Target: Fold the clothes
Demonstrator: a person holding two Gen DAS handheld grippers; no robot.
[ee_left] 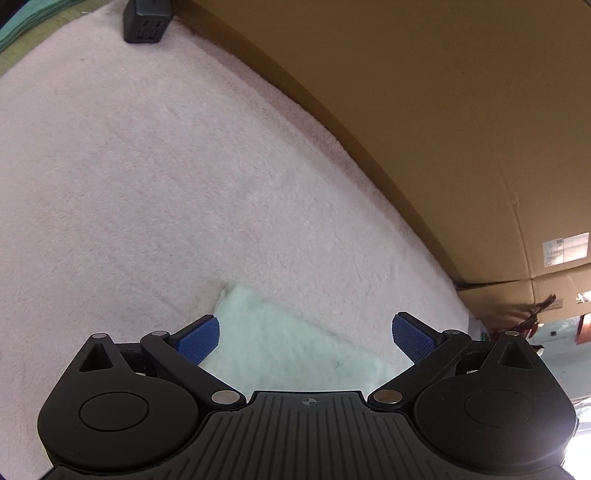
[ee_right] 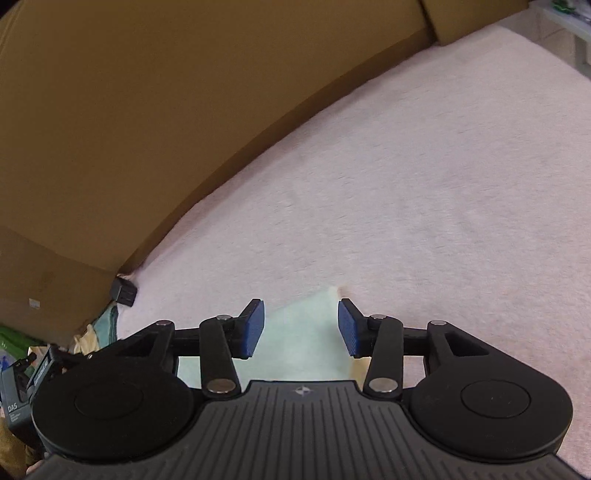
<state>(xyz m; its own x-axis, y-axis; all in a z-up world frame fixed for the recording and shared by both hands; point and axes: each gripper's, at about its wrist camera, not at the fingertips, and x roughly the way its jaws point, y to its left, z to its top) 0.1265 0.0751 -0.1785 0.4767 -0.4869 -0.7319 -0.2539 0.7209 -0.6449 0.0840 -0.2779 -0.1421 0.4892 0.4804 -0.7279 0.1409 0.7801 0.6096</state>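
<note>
A pale mint-white garment [ee_left: 280, 343] lies flat on the pink fleece blanket [ee_left: 147, 177], its far corner pointing away from me. My left gripper [ee_left: 306, 338] hovers over that cloth, open wide, with its blue pads clear of the fabric. In the right wrist view the same pale garment [ee_right: 303, 343] shows another corner under my right gripper [ee_right: 301, 328]. The right gripper is open, its blue pads [ee_right: 255, 328] standing either side of the corner without pressing on it.
Brown cardboard boxes [ee_left: 443, 110] wall off the far edge of the blanket [ee_right: 406, 184]. A small black box [ee_left: 146, 20] sits at the blanket's corner, also seen as the black box [ee_right: 123, 291]. Folded teal cloth [ee_left: 22, 26] lies beyond the edge.
</note>
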